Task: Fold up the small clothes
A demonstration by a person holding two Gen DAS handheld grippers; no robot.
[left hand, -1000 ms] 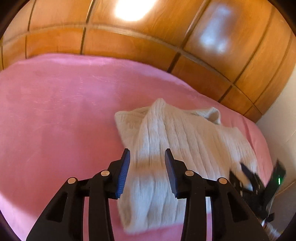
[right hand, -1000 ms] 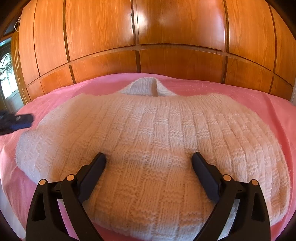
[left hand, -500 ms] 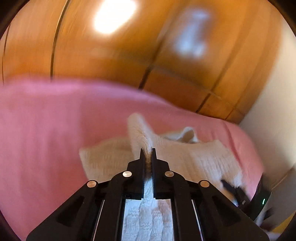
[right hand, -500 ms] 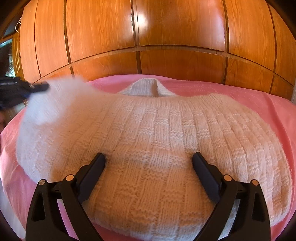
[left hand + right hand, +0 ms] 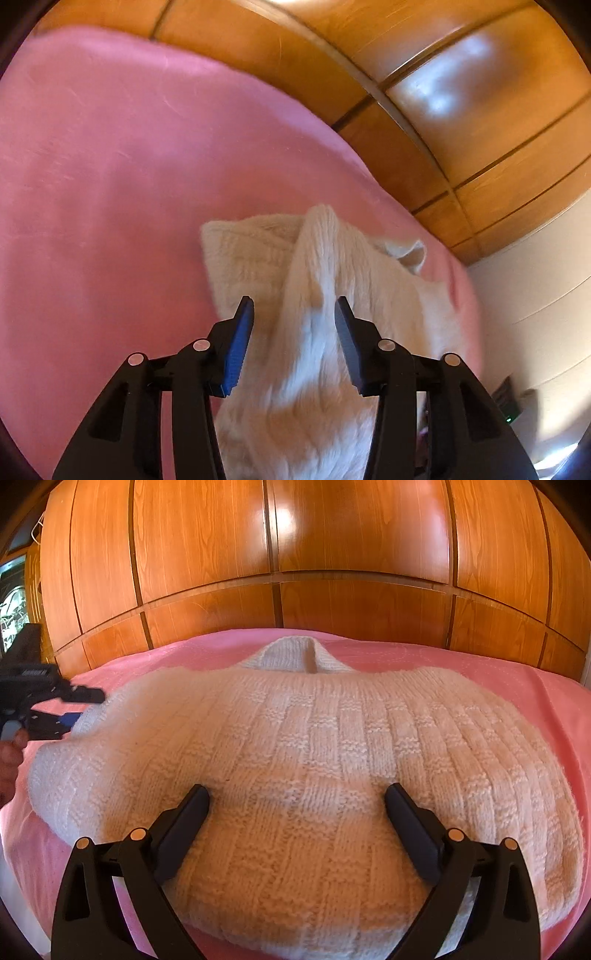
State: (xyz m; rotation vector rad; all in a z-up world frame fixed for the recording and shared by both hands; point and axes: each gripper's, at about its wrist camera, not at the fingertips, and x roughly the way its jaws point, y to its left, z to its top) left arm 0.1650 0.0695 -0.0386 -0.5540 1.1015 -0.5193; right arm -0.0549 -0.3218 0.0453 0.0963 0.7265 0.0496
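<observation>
Sweater [image 5: 314, 760] on pink bedspread [image 5: 92, 177], wooden panels [image 5: 332, 546] behind

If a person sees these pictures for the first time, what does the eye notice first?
First comes the cream knitted sweater, spread over the pink bedcover and filling the middle of the right wrist view. Behind the bed stands a glossy wall of orange wood panels. The left gripper, jaws opening, has a raised fold of the sweater between its fingers.

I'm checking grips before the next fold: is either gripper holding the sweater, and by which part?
Neither. The left gripper is opening, with the cream sweater's raised fold between its pads but not pinched. The right gripper is wide open over the sweater's body.
</observation>
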